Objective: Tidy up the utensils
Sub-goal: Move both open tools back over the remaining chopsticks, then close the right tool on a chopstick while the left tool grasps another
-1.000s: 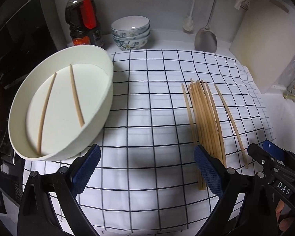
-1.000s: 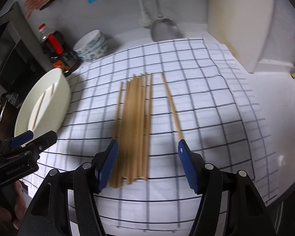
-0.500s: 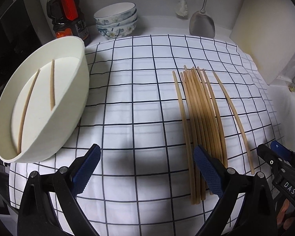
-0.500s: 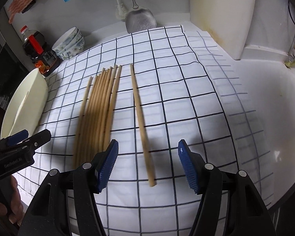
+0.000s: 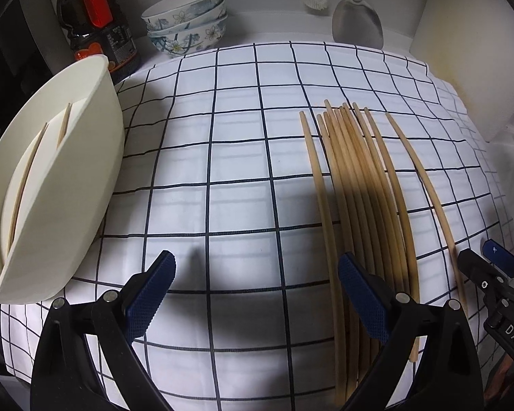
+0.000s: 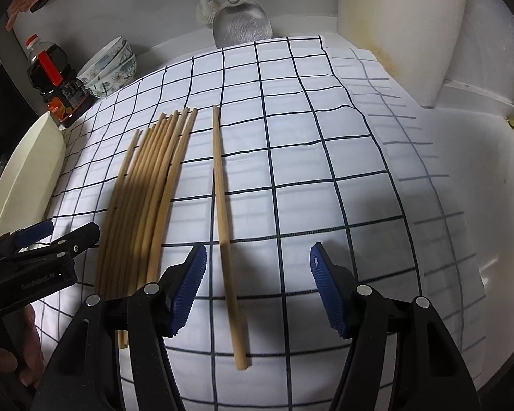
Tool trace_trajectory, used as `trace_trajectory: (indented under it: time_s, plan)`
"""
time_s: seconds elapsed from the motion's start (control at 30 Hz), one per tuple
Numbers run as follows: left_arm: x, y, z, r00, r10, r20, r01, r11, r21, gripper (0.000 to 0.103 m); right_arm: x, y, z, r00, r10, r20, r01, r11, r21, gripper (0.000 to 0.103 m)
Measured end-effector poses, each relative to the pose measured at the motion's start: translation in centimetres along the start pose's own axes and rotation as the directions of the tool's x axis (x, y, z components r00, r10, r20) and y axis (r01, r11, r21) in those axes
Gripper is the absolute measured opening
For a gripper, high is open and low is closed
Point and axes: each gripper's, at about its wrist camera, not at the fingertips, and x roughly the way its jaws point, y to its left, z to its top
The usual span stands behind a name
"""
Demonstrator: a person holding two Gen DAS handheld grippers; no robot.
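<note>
Several wooden chopsticks (image 5: 359, 185) lie side by side on a checked cloth (image 5: 236, 157); the bundle also shows in the right wrist view (image 6: 147, 191). One single chopstick (image 6: 224, 226) lies apart to their right, also in the left wrist view (image 5: 425, 191). A cream oval tray (image 5: 68, 185) at the left holds two chopsticks (image 5: 27, 174). My left gripper (image 5: 257, 294) is open and empty, low over the cloth, its right finger over the bundle's near ends. My right gripper (image 6: 257, 287) is open, its jaws either side of the single chopstick's near end.
A soy sauce bottle (image 5: 92, 24), stacked floral bowls (image 5: 188, 20), a brush and a metal spatula (image 5: 358, 24) stand along the back wall. A white cutting board (image 6: 401, 24) leans at the right. A white sink basin (image 6: 476, 185) lies right of the cloth.
My right gripper has shifted right from the bundle and now straddles the single chopstick. My left gripper has dropped lower and closer to the cloth. Both stay open.
</note>
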Motion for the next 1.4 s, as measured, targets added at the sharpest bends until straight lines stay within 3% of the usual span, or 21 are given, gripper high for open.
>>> trace_trajectory:
  time_s: [0.67, 0.77, 0.87, 1.03, 1.07, 1.1, 1.13, 1.4]
  plan:
    - [1.3, -0.3, 0.0, 1.000, -0.018, 0.018, 0.018, 1.000, -0.011, 0.093, 1.7, 1.8, 0.3, 0.998, -0.051, 0.032, 0.055, 0.988, -0.142, 0.060]
    - [1.1, -0.7, 0.1, 0.999, -0.029, 0.031, 0.029, 1.000, 0.000, 0.083, 1.7, 2.2, 0.2, 0.997, -0.060, 0.045, 0.067, 0.983, -0.173, 0.056]
    - [0.8, -1.3, 0.2, 0.998, -0.042, 0.046, 0.041, 0.999, 0.022, 0.066, 1.6, 2.6, 0.1, 0.997, -0.054, 0.053, 0.063, 0.979, -0.194, 0.043]
    - [0.3, -2.5, 0.2, 0.996, -0.067, 0.061, 0.063, 0.996, 0.065, 0.028, 1.6, 3.4, 0.0, 0.998, -0.034, 0.055, 0.046, 0.972, -0.229, 0.026]
    - [0.3, -2.6, 0.2, 0.996, -0.071, 0.061, 0.067, 0.995, 0.068, 0.024, 1.6, 3.5, 0.0, 0.998, -0.028, 0.053, 0.040, 0.972, -0.231, 0.021]
    - [0.3, -2.7, 0.2, 0.995, -0.073, 0.061, 0.069, 0.995, 0.071, 0.016, 1.6, 3.6, 0.0, 0.998, -0.028, 0.053, 0.040, 0.971, -0.236, 0.009]
    - [0.3, -2.8, 0.2, 0.995, -0.074, 0.060, 0.070, 0.995, 0.073, 0.009, 1.6, 3.7, 0.1, 0.998, -0.031, 0.053, 0.043, 0.970, -0.239, 0.006]
    - [0.3, -1.6, 0.5, 0.994, -0.111, 0.015, 0.110, 0.993, 0.036, 0.007, 1.5, 3.3, 0.5, 1.000, 0.014, 0.020, -0.010, 0.983, -0.184, 0.006]
